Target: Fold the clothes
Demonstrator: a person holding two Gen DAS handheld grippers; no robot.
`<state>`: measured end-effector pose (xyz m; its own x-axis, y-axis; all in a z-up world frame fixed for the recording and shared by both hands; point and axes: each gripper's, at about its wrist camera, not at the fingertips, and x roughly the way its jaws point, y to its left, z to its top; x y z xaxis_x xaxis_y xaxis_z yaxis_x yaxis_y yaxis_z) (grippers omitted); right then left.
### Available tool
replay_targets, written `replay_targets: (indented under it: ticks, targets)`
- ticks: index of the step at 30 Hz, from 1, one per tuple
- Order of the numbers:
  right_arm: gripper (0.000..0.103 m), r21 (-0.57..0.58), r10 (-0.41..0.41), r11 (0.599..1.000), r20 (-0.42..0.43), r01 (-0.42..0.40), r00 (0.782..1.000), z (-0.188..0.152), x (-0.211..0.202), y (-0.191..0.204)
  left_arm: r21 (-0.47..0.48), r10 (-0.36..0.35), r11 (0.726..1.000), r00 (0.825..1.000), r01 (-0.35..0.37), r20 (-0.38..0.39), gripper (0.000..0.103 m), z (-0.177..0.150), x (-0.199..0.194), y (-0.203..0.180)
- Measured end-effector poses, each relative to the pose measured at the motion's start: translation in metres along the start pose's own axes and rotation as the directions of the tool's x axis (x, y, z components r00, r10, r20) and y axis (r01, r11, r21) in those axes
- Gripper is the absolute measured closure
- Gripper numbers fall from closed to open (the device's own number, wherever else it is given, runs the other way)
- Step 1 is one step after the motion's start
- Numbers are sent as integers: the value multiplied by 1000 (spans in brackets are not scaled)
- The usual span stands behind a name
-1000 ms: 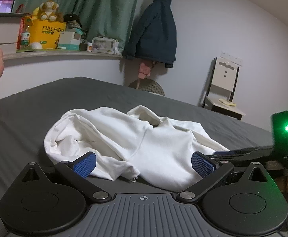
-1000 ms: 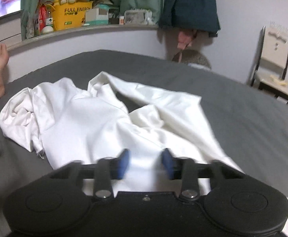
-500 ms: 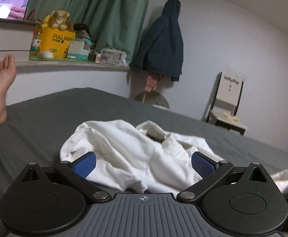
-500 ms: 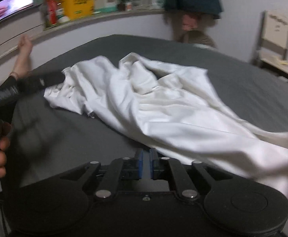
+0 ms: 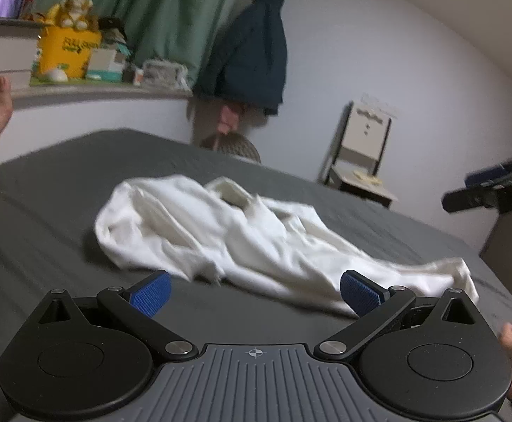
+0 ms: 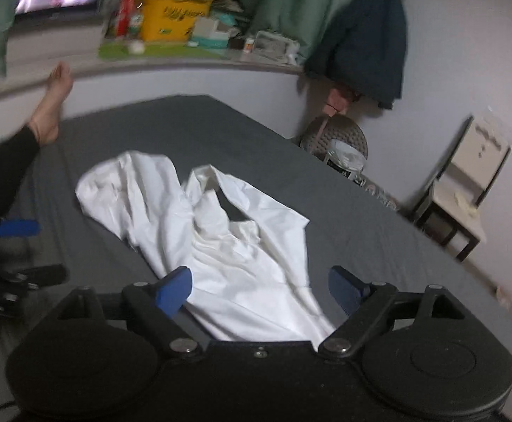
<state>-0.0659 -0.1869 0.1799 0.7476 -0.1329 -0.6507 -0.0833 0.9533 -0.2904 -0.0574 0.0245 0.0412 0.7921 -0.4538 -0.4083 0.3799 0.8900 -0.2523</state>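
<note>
Grey sheet covers the bed (image 6: 361,232), the largest thing here, and on it lies the white shirt (image 6: 227,246), crumpled and stretched into a long shape, with its collar end far from the cameras and its lower end close under the right gripper (image 6: 259,290). The jaws of this gripper are spread wide and hold nothing; the cloth only passes below them. The left gripper (image 5: 256,293) is also spread and empty, and it hovers near the front edge of the shirt without touching it. I judge that the step in hand is to spread the shirt flat before any fold. To do this well, each gripper should pinch one corner of the lower hem, only one layer of cloth, and pull both corners apart and toward the person, low over the bed, so that the wrinkles go out and the sleeves do not stay under the body. Compared with half a second ago, the right gripper, then pressed together, has opened and let the cloth go, and the shirt is now dragged longer toward the right side, while the left gripper stays open.
</note>
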Motion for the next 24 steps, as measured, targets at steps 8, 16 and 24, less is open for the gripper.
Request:
replay_targets:
  ticks: [8,16,24]
  targets:
    - [16,348,140,927,34,-143,990,-40,38,-59,218,-20,976,998,7,55,0,65,-18,-59]
    - [0,104,139,983,126,-153,982,-30,43,-74,119,86,988,990,-99,110,0,147,29,-24]
    - [0,-166,188,969,8,-184,982,19,84,-75,112,85,990,995,-80,-42,0,167,108,25]
